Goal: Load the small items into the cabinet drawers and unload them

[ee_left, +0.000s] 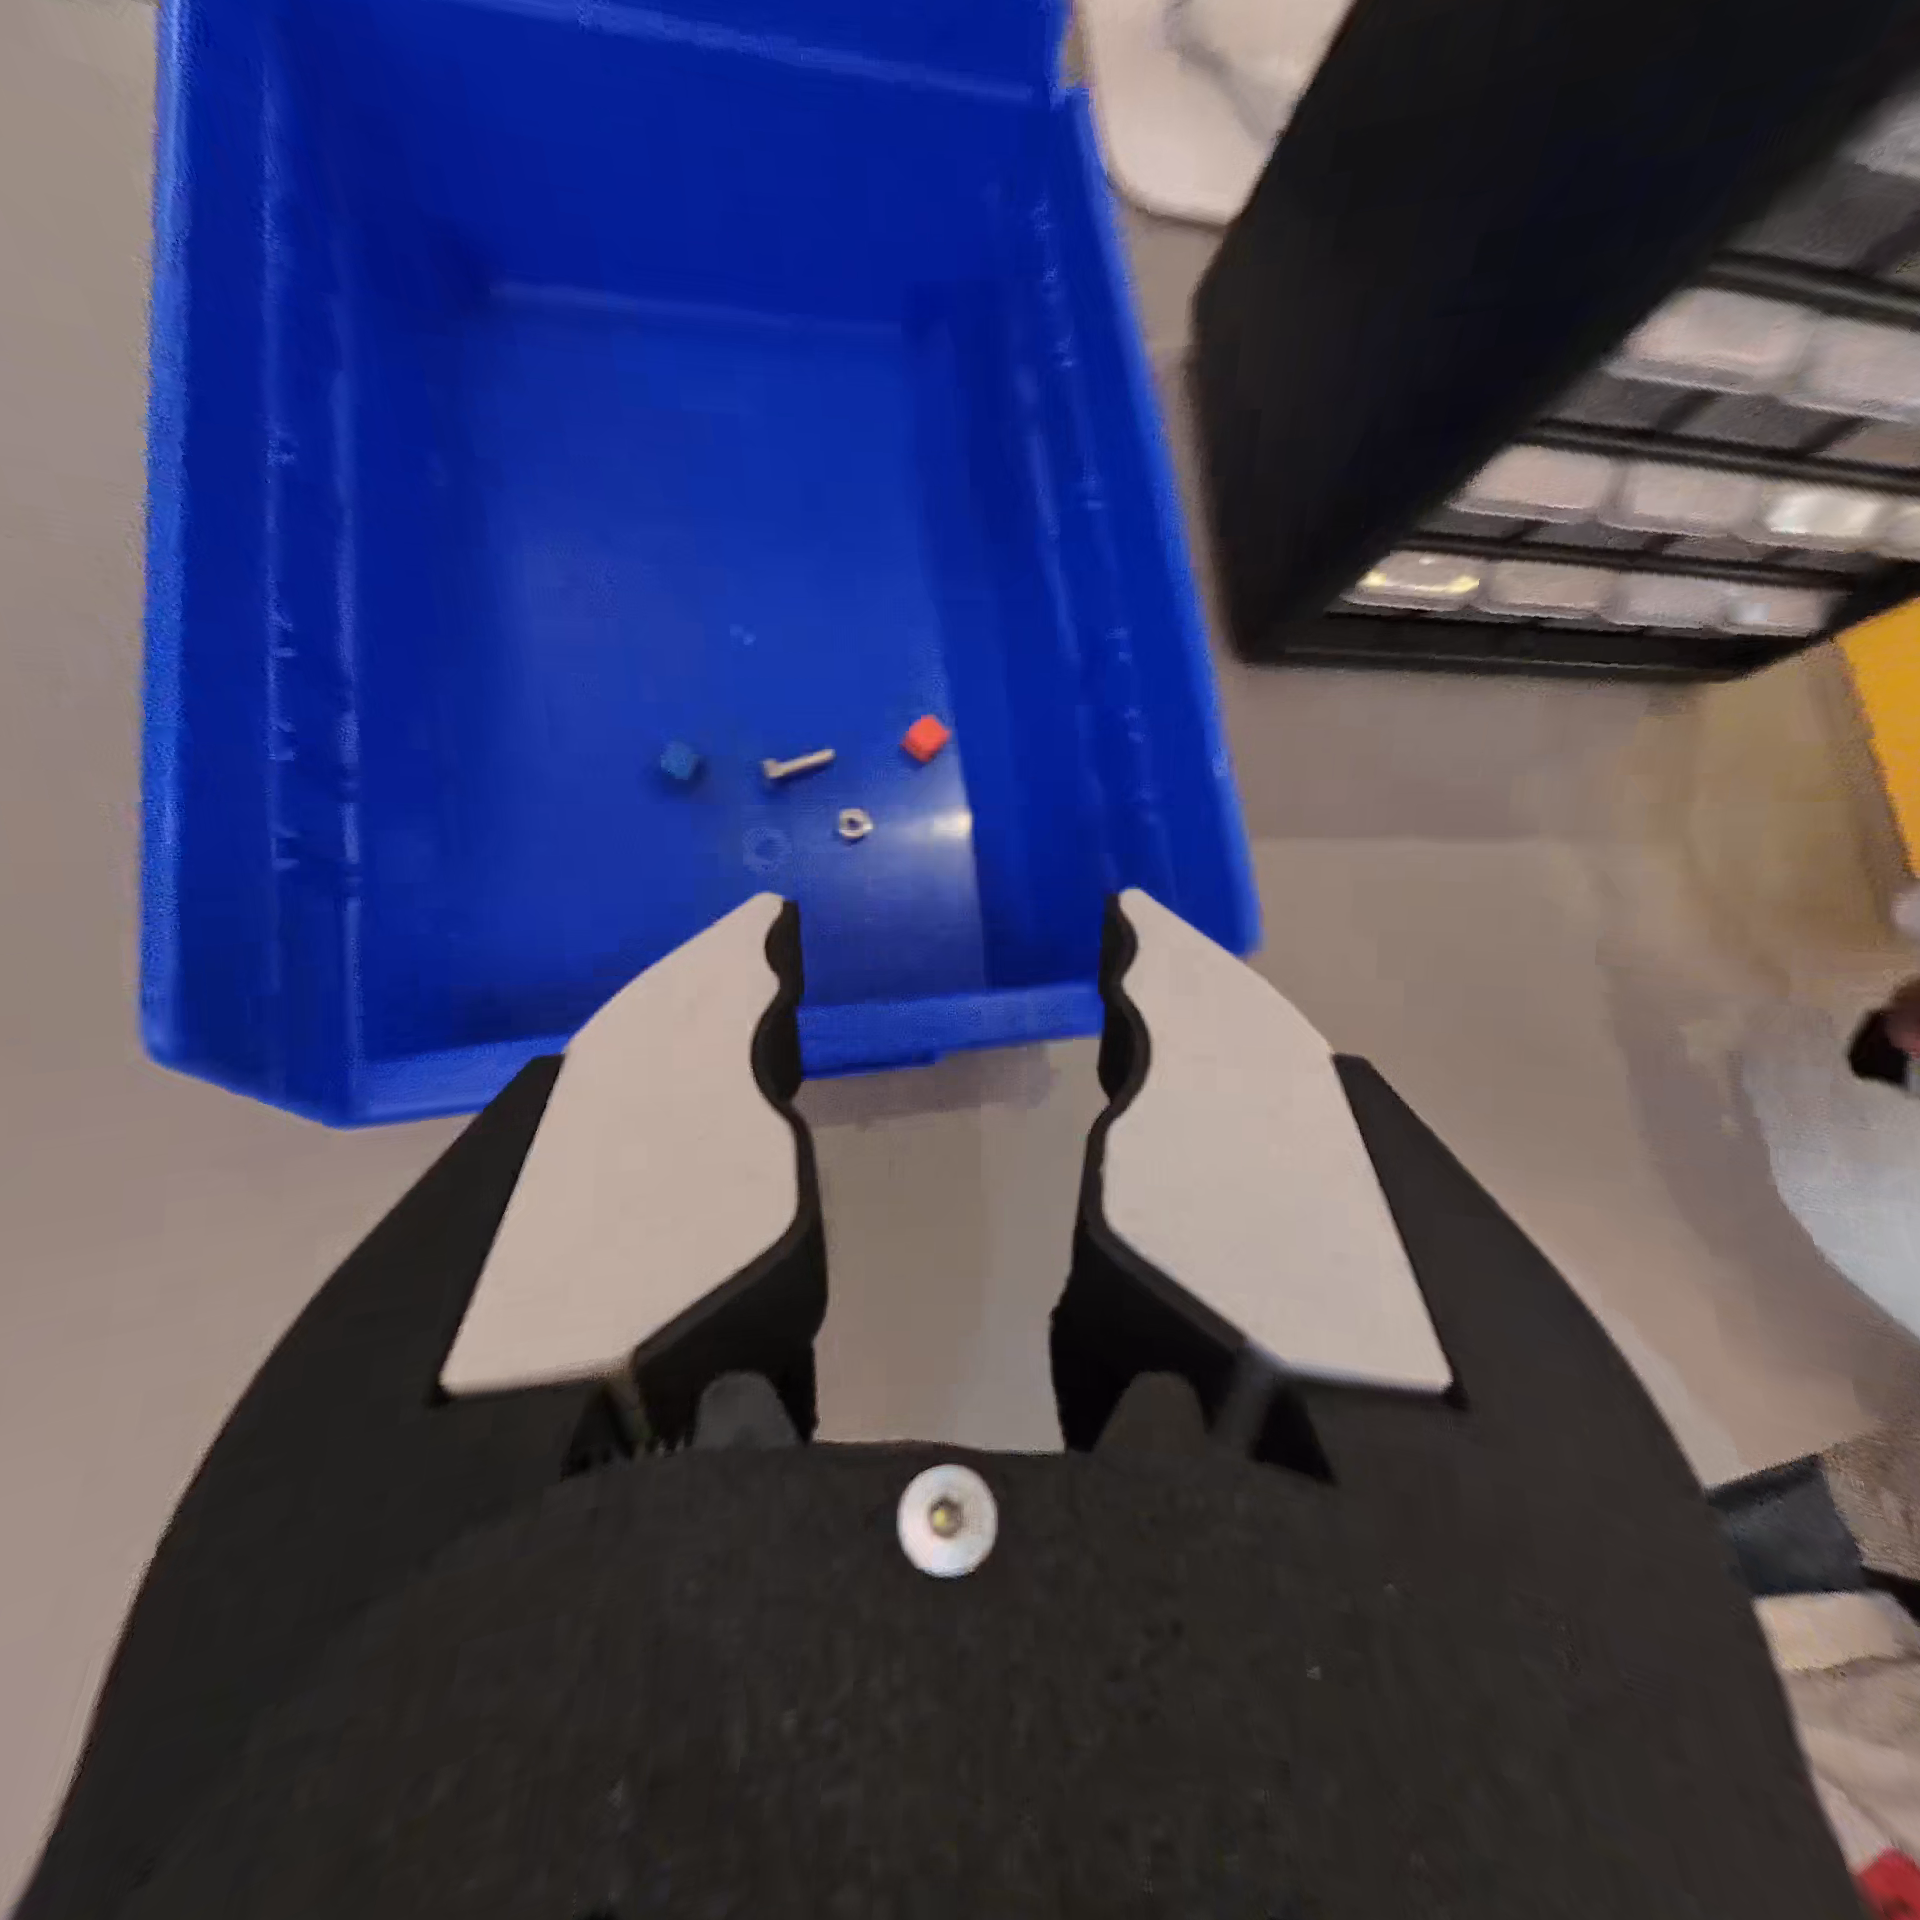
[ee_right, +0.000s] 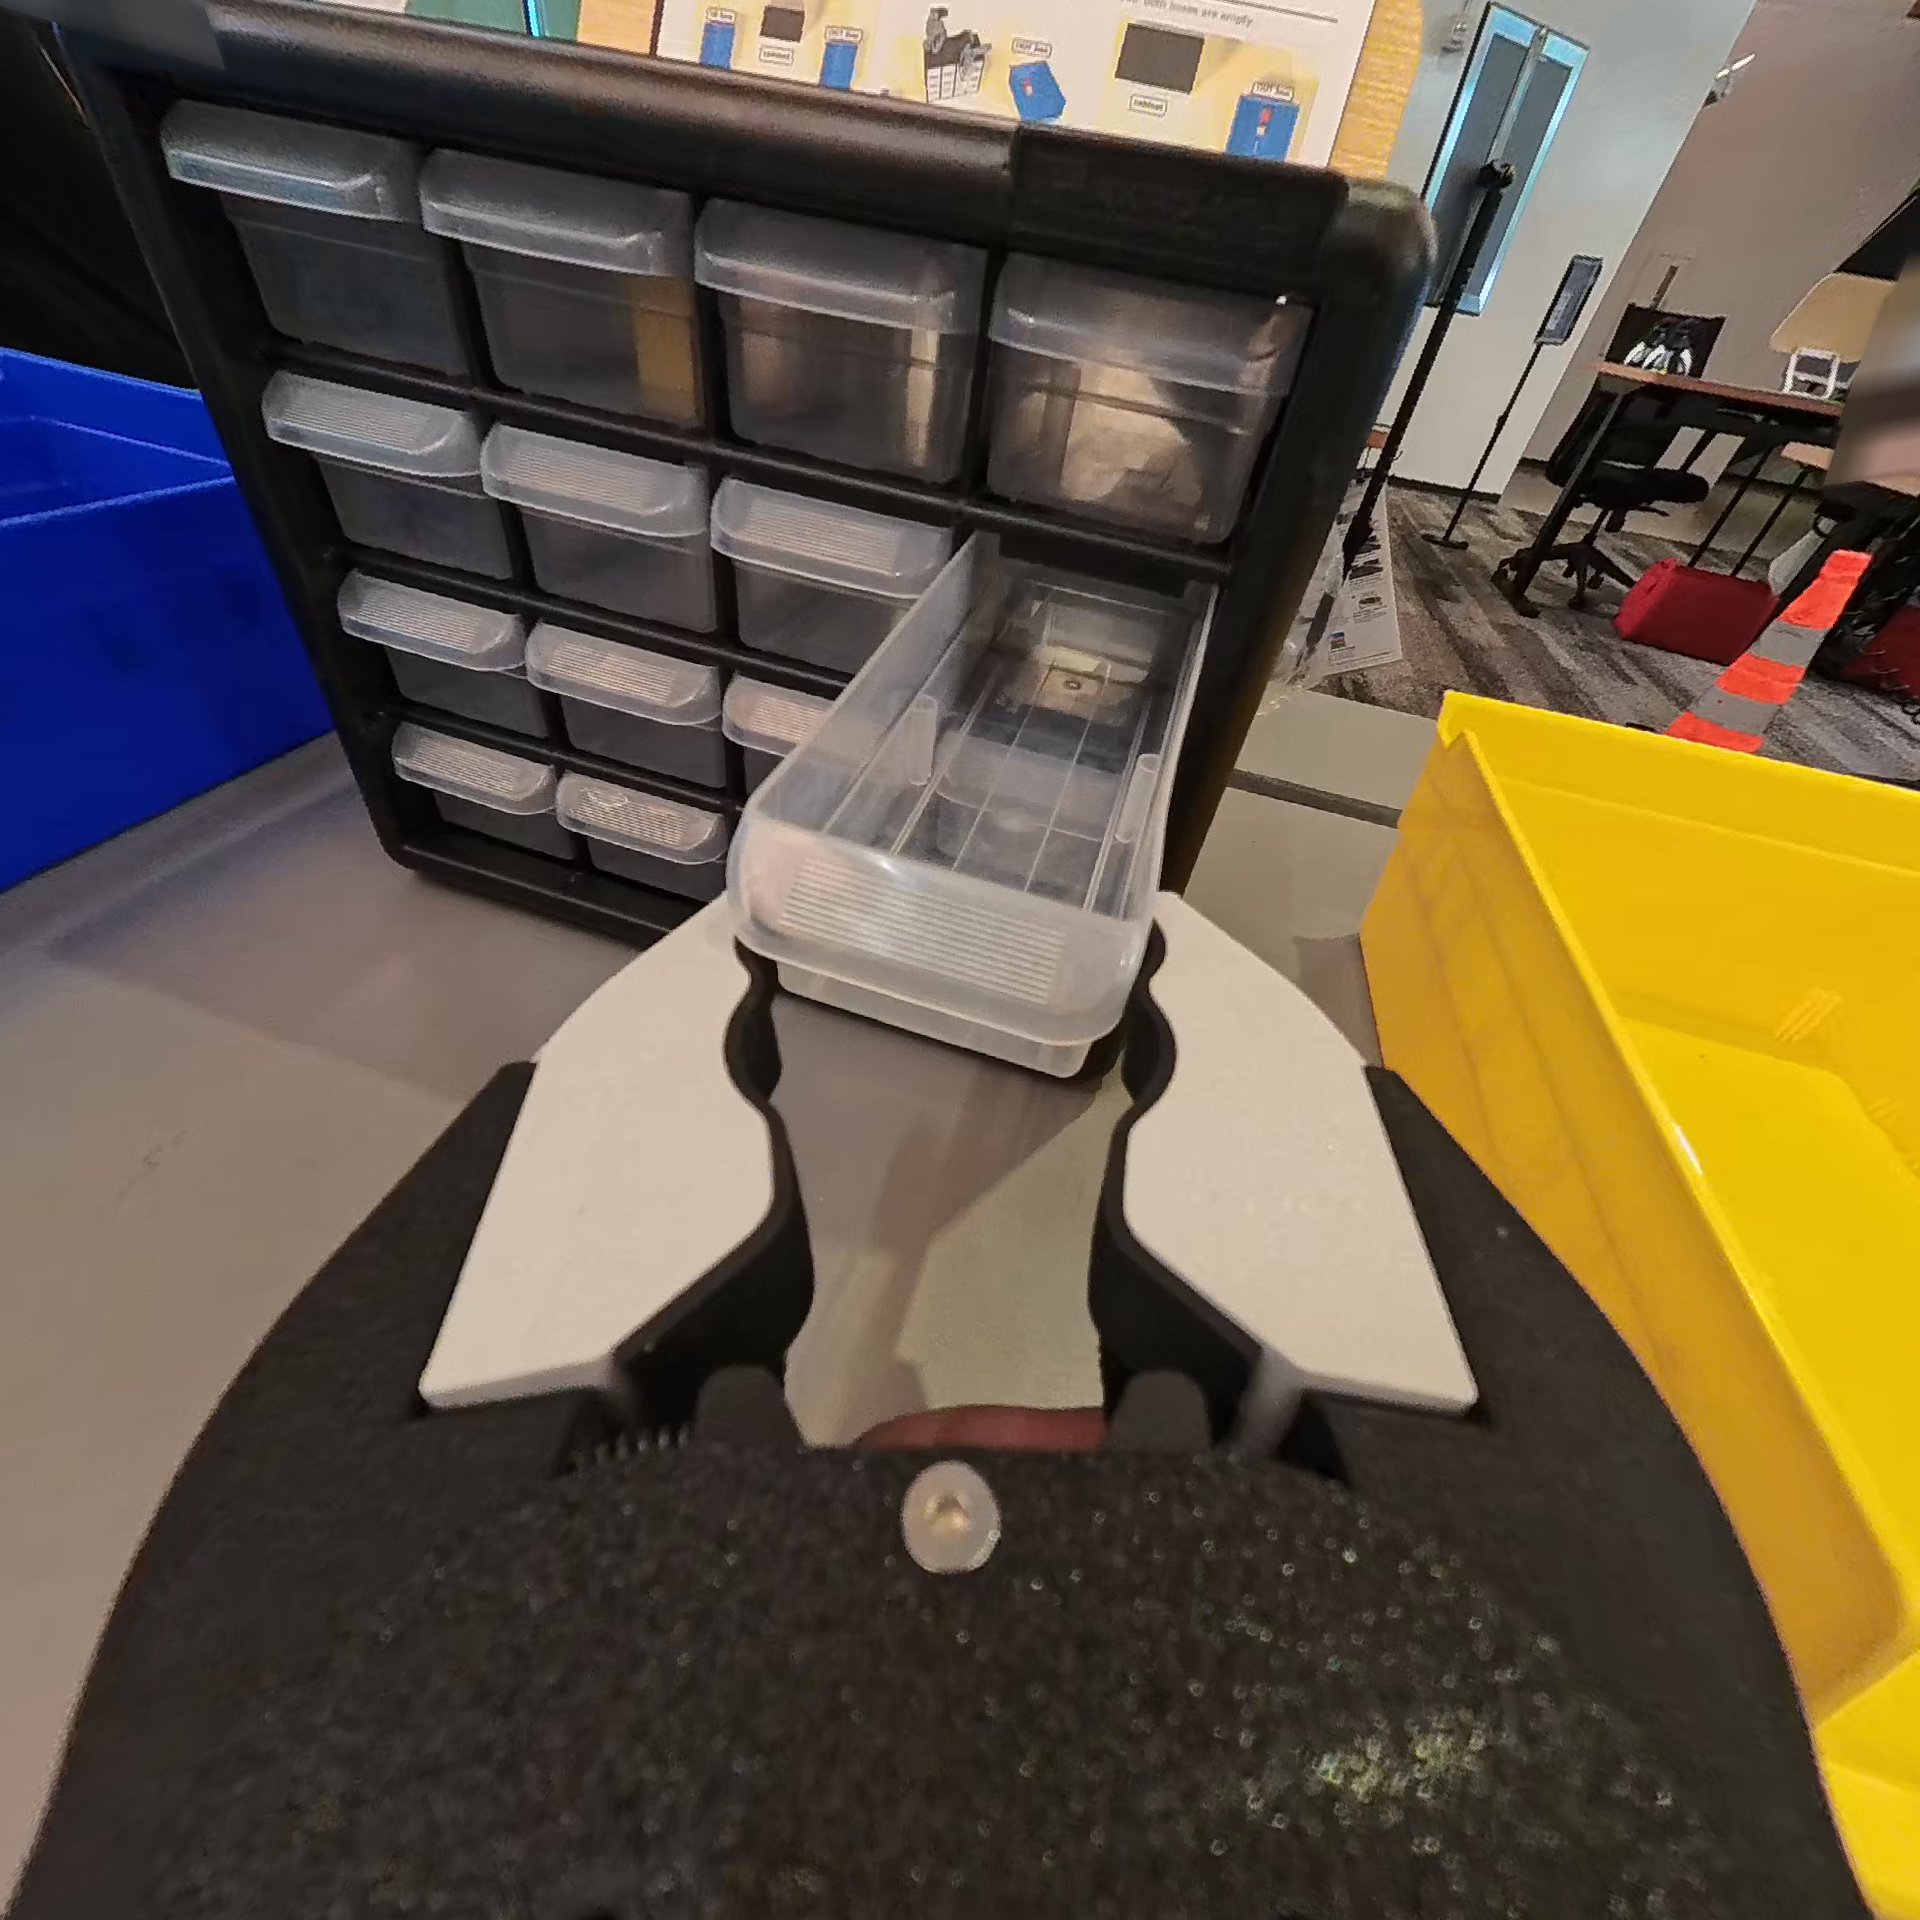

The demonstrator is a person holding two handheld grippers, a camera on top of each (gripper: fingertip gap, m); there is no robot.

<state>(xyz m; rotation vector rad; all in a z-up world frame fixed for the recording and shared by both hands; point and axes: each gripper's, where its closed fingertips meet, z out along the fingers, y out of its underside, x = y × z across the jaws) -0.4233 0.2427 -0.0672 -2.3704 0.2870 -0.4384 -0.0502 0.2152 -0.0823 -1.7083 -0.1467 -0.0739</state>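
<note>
The small items are lying on the floor of the blue bin (ee_left: 665, 499): a blue cube (ee_left: 678, 763), a screw (ee_left: 798, 766), a red cube (ee_left: 925, 738) and a nut (ee_left: 853, 825), all near one another but apart. The left tool (ee_left: 948, 914) is hovering over the bin's near wall with its jaws apart and nothing between them. The right tool (ee_right: 940, 971) is sitting at the ribbed front lip of the pulled-out clear drawer (ee_right: 977, 821) of the black cabinet (ee_right: 727, 468); its fingers are flanking the lip, spread wide, though whether they are actually pressing it I cannot tell. To do the pick well, the left tool should be lowering straight onto one piece, probably the nut or the screw nearest its tips, closing across the narrow side so the piece is not skidding on the smooth plastic, while the right tool is keeping the drawer steady and level for the drop. The left view is blurring, so the nut's shape is hard to read. The drawer seems to be holding one small piece at its back, too faint to name. The yellow bin (ee_right: 1621, 1039) is cut off at the frame's edge, and most of its floor is out of view.
</note>
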